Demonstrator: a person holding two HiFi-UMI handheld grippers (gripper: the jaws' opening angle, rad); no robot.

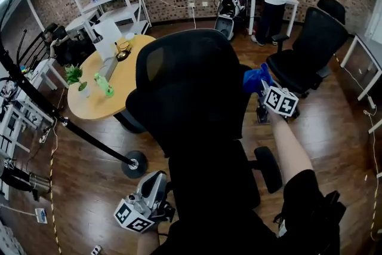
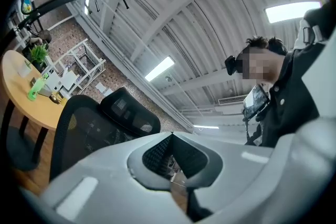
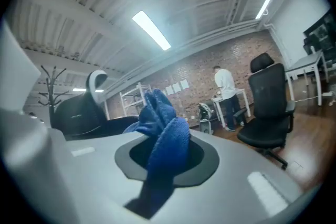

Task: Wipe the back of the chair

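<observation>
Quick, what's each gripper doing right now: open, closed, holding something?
Left gripper: closed, holding nothing.
Right gripper: closed on a crumpled blue microfibre cloth.

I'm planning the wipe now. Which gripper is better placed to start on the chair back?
Right. The right gripper is shut on the blue cloth, beside the upper edge of the chair back. The left gripper hangs low, shut on nothing.

Wood floor under the black chair and a round table with plant, green bottle.
</observation>
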